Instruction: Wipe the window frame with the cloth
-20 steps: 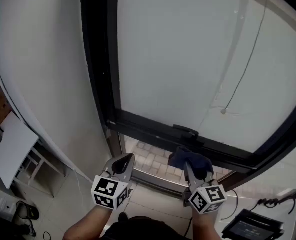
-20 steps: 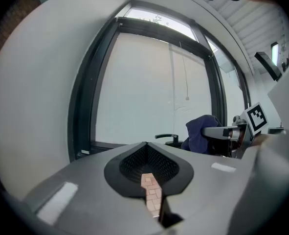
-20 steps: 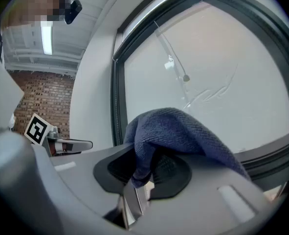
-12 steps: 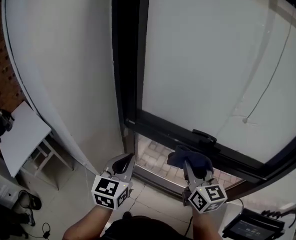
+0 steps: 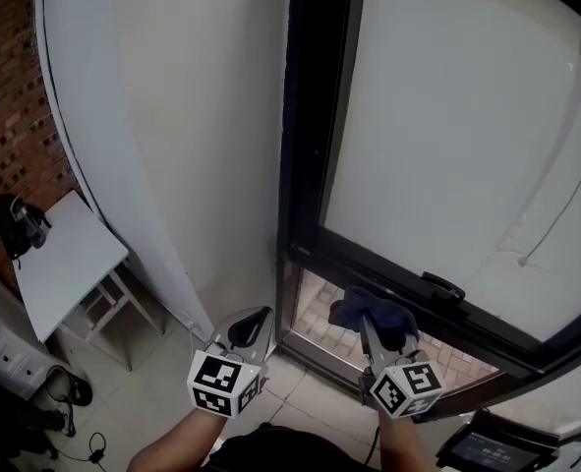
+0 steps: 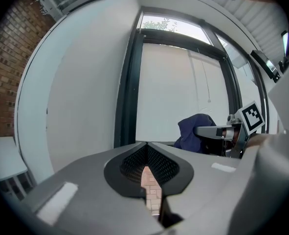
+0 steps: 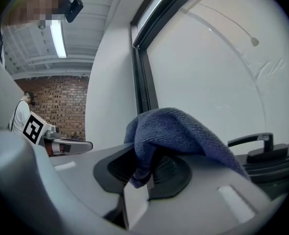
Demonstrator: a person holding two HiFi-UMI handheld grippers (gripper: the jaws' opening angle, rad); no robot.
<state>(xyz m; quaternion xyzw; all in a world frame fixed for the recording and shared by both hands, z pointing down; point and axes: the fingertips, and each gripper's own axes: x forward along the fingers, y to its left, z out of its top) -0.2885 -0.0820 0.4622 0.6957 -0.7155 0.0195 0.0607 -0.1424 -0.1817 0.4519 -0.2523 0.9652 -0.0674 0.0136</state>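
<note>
1. The cloth (image 7: pixel 179 127) is dark blue and looks soft and fuzzy. It is held up in the air, near the low bar of the window frame (image 5: pixel 393 275) and close to the black handle (image 5: pixel 443 286). It does not seem to be pressed on the bar yet.
2. The right gripper (image 7: pixel 143 174) is shut tight on the cloth. One fold is pinched between its jaws, and the rest is flopped over the top like a little hood.
3. The left gripper (image 6: pixel 147 169) is pressed shut with nothing in it. Only a thin crack is seen between its jaws. It is held low, just beside the bottom of the frame's tall bar, well to the left of the cloth.
4. The cloth is judged to be very light and floppy. It can be bent and squashed into corners, and it cannot be broken. No hard squeeze is needed to lift it.
5. It may be tugged out of the jaws when it is rubbed hard along the bar. A thick bunched part is best pinched, not a thin edge. That seems to be how it is gripped now.
6. The loose front part should be used for the rubbing, so that the hard jaws are kept off the frame.
7. The frame looks hard and smooth, so the cloth should slide well. It could be caught on the handle, so care is needed there.
</note>
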